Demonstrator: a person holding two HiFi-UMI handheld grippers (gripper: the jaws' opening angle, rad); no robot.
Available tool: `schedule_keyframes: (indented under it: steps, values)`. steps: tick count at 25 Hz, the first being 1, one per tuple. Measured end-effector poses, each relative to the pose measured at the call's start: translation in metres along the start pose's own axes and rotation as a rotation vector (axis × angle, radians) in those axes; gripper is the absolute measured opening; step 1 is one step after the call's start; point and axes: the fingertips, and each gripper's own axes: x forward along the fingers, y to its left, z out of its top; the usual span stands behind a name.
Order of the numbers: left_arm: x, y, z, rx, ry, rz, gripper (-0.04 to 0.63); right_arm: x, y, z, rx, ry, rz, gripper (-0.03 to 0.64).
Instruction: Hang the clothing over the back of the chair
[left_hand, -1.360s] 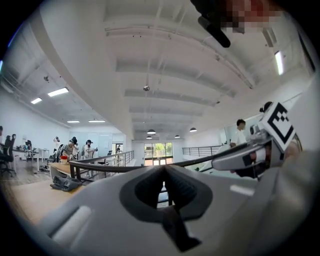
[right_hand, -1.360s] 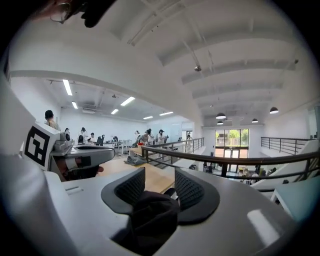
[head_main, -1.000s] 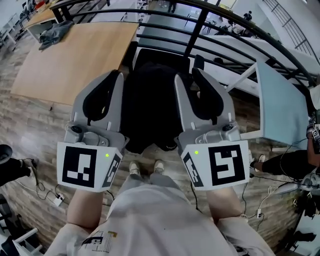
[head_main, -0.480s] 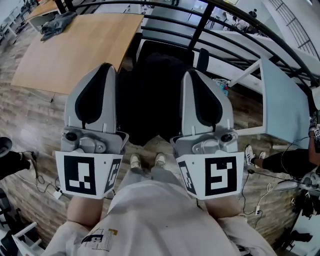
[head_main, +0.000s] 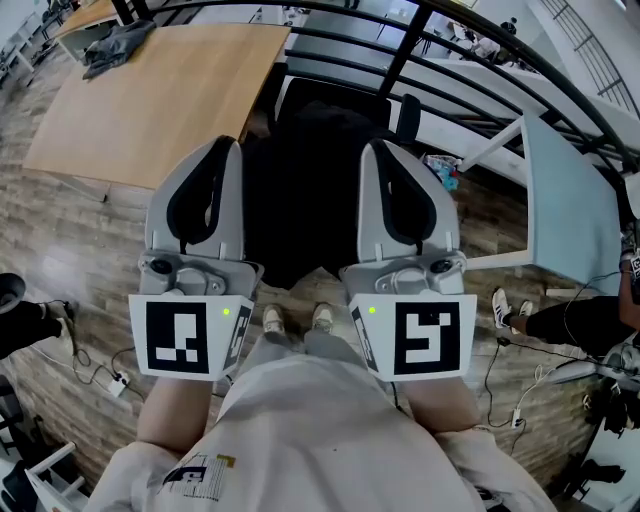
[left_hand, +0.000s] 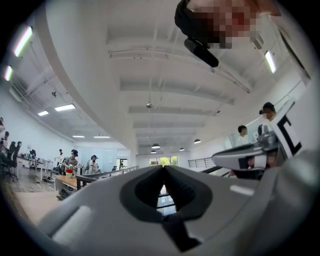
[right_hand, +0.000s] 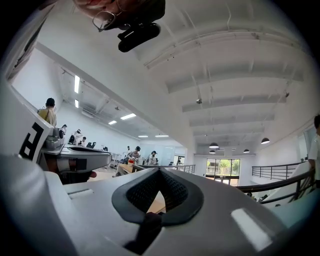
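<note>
Left gripper and right gripper stand side by side in the middle of the head view, pointing toward the top of the frame. Each has its jaws pressed together on nothing. The left gripper view and the right gripper view settle this: in each, the two black pads meet at their tips with only open room behind them. Between the two grippers in the head view lies the black garment, a dark mass whose long axis runs from upper centre down toward the person's shoes. It appears draped over the back of the black office chair, whose seat and one armrest show just above it. Dark cloth against dark chair makes the exact edge hard to tell. The garment sits below and between the grippers, about equally near each, so either could reach it by dipping inward. Judging from how it hangs and from the empty jaws, the hanging looks done or nearly so. A wooden table fills the upper left with a grey cloth on its far corner, and a dark railing crosses the top. The head view alone shows garment and chair. The gripper views look level across a bright hall with ceiling lights and distant people, and each catches the other gripper at its edge.
</note>
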Motion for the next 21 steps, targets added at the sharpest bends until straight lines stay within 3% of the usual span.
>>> schedule_keyframes:
  steps: [6, 21]
  values:
    - [-0.003, -0.003, 0.003, -0.072, 0.007, -0.025, 0.002, -0.003, -0.001, 0.006, 0.017, -0.007, 0.006, 0.000]
    - [-0.005, -0.019, 0.009, -0.031, 0.041, -0.046, 0.002, -0.013, 0.001, 0.019, 0.036, -0.022, 0.030, 0.000]
